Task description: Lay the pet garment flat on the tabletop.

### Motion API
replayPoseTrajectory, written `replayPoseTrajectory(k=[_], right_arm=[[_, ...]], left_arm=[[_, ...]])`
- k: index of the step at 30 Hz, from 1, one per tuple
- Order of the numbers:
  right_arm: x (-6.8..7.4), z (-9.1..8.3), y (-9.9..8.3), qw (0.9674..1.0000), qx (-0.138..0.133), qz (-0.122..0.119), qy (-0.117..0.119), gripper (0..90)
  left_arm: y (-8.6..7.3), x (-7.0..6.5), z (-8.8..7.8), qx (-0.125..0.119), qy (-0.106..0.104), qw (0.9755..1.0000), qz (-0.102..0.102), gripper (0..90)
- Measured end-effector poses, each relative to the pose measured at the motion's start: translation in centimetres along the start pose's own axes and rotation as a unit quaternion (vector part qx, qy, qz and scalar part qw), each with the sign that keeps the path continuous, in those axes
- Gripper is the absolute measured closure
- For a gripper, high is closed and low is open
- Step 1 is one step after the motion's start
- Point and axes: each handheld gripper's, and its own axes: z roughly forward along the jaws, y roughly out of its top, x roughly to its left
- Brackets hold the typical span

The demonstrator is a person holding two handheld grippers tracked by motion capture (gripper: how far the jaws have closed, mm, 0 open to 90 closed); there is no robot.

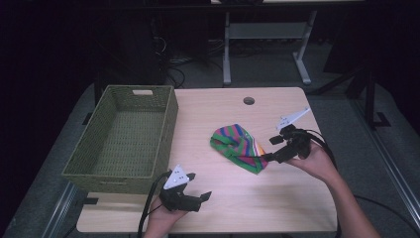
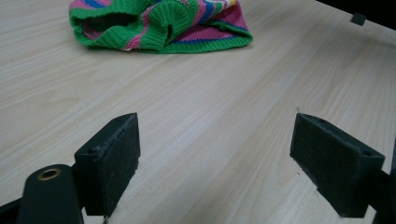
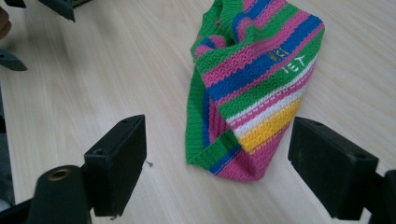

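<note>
The right gripper (image 3: 217,170) has its jaws spread wide, one on each side of the near corner of the striped knitted cloth of green, pink, blue, yellow and white wool (image 3: 254,88), without touching it. That cloth lies crumpled near the middle of the pale wooden desk (image 1: 223,198), to the right of the green woven basket (image 1: 124,139).

The left gripper (image 2: 215,163) also has its jaws spread, with bare desk between them and open room up to the cloth's green ribbed hem. In the high view it sits at the desk's near edge, just beside the basket's front right corner and well apart from the cloth.

Behind the cloth a round hole (image 1: 249,100) pierces the desk near its far edge. The right gripper view shows small white lettering on the cloth, which the high view leaves too small to read.
</note>
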Motion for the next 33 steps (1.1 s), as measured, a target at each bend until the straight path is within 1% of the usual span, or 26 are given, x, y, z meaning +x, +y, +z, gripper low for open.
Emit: replayPoseTrajectory(k=[2,4,5,8,9,12,17,18,19,22,23,24,27,28,30,33], right_arm=[[-0.3,0.5,0.5,1.0,0.004,0.002,0.004,19.0],[-0.7,1.1,1.3,1.0,0.01,-0.001,0.002,19.2],[-0.7,1.1,1.3,1.0,0.01,-0.001,0.002,19.2],[-1.2,1.7,2.3,0.9999,0.017,-0.003,0.001,19.3],[-1.2,1.7,2.3,0.9999,0.017,-0.003,0.001,19.3],[-1.7,2.4,3.1,0.9998,0.02,-0.003,0.006,19.2],[-1.8,3.1,3.8,0.9997,0.026,-0.002,0.003,19.3],[-1.8,3.4,4.2,0.9997,0.024,-0.001,0.005,19.4],[-1.8,3.4,4.2,0.9997,0.024,-0.001,0.005,19.4],[-1.8,4.2,4.8,0.9994,0.035,-0.003,0.006,19.4],[-1.8,4.2,4.8,0.9994,0.035,-0.003,0.006,19.4],[-1.9,4.6,5.0,0.9991,0.042,-0.002,0.005,19.4],[-2.1,5.0,5.1,0.9989,0.045,0.0,0.008,19.5],[-2.1,5.2,5.2,0.9989,0.047,0.002,0.006,19.3],[-2.1,5.7,5.4,0.999,0.044,0.003,0.011,19.2],[-2.1,6.2,5.6,0.9986,0.052,-0.001,0.008,19.2]], left_arm=[[0.0,0.0,-0.1,-0.001,0.0,1.0,-0.001,15.7],[0.0,0.0,-0.1,0.0,-0.001,1.0,0.001,15.7],[0.0,0.0,-0.1,0.0,-0.001,1.0,0.001,15.7],[0.0,0.1,-0.1,-0.004,-0.002,1.0,-0.004,15.7],[0.0,0.1,-0.1,-0.004,-0.002,1.0,-0.004,15.7],[0.0,0.2,-0.1,-0.005,-0.002,1.0,-0.005,15.7],[0.0,0.2,-0.2,-0.005,0.0,1.0,-0.002,15.7],[0.0,0.2,-0.3,-0.007,-0.002,1.0,-0.006,15.7],[0.0,0.2,-0.3,-0.007,-0.002,1.0,-0.006,15.7],[0.1,0.2,-0.1,-0.004,-0.004,1.0,-0.005,15.7],[0.1,0.2,-0.1,-0.004,-0.005,1.0,-0.003,15.7],[0.1,0.1,-0.1,-0.005,-0.005,1.0,-0.004,15.7],[0.1,0.1,-0.2,-0.004,-0.005,1.0,-0.002,15.7],[0.1,0.1,-0.2,-0.004,-0.005,1.0,-0.003,15.7],[0.0,0.2,-0.2,-0.008,-0.005,0.9999,-0.008,15.7],[0.1,0.2,-0.2,-0.008,-0.006,0.9999,-0.007,15.7]])
